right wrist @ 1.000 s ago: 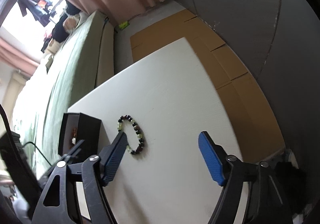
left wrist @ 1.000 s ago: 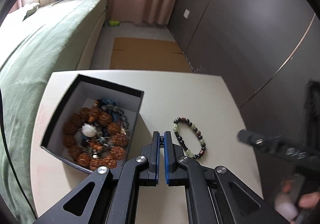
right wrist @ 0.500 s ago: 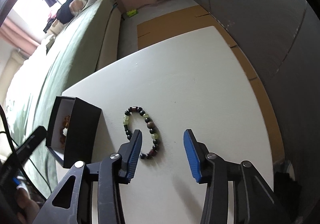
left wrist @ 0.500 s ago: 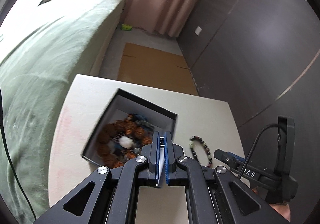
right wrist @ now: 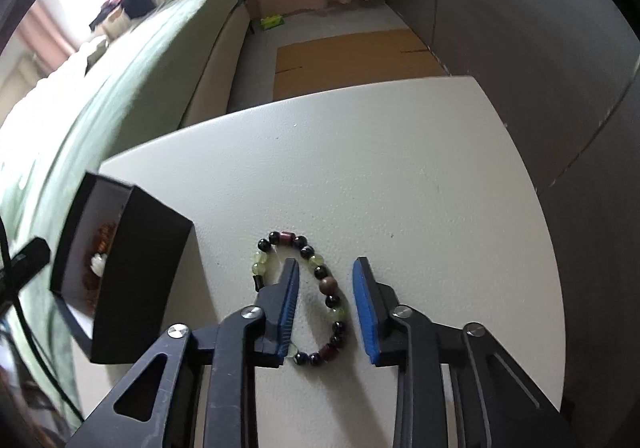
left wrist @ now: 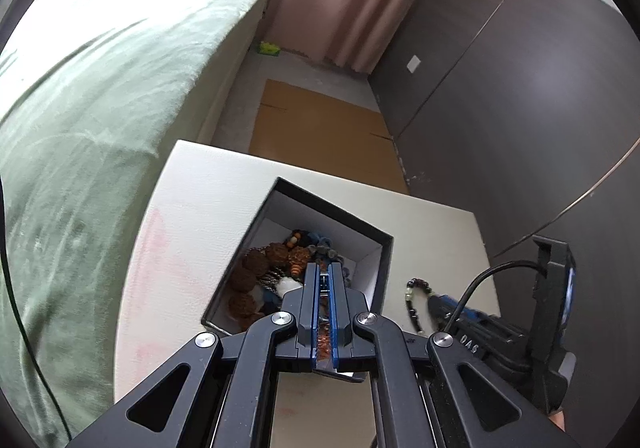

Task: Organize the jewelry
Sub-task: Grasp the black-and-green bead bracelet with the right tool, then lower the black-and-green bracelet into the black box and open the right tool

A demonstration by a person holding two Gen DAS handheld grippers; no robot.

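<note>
A bead bracelet (right wrist: 320, 288) of black, green and dark red beads lies flat on the white table (right wrist: 400, 176). My right gripper (right wrist: 325, 268) is open, low over it, with the bracelet's right side between its jaws. The bracelet also shows in the left wrist view (left wrist: 416, 300), partly hidden by the right gripper (left wrist: 452, 312). A black jewelry box (left wrist: 332, 208) with a white inside holds several brown and blue bead pieces (left wrist: 272, 264). My left gripper (left wrist: 324, 272) is shut and empty, above the box's near side.
The box (right wrist: 132, 256) stands left of the bracelet in the right wrist view. A green bed (left wrist: 88, 96) runs along the table's left side. Cardboard (left wrist: 320, 128) lies on the floor beyond the table. A dark wall (left wrist: 520, 88) is on the right.
My right gripper has come down and forward over the bracelet and its jaws have narrowed. My left gripper has pulled back and risen, staying shut.
</note>
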